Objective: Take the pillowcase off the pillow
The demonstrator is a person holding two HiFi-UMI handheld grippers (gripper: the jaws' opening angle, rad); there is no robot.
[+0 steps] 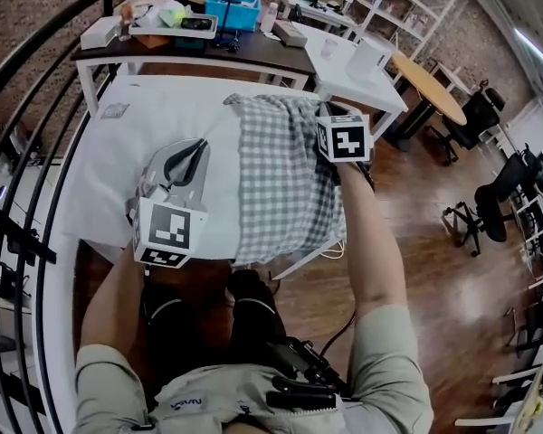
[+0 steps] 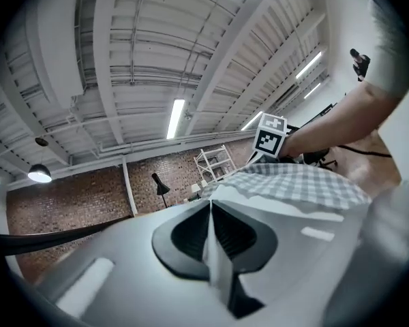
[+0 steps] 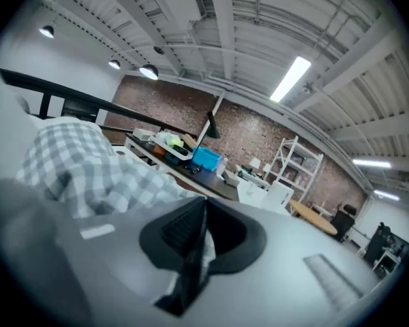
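Note:
A grey-and-white checked pillowcase (image 1: 285,179) lies bunched on the right half of the white bed (image 1: 118,152). The white pillow (image 2: 259,197) shows from under the checked cloth in the left gripper view. My left gripper (image 1: 199,146) reaches over the bed's left-middle, left of the pillowcase. Its jaws are shut with a fold of white fabric (image 2: 219,264) pinched between them. My right gripper (image 1: 331,112) is at the pillowcase's far right edge, mostly hidden behind its marker cube. In the right gripper view its jaws (image 3: 204,204) are shut on a thin sliver of cloth, with the checked pillowcase (image 3: 88,162) just to the left.
A dark desk (image 1: 253,51) beyond the bed carries a blue bin (image 1: 233,7) and white trays. A black curved railing (image 1: 36,80) runs along the left. To the right stand white tables (image 1: 362,70), a round wooden table (image 1: 430,84) and office chairs (image 1: 502,197) on wooden floor.

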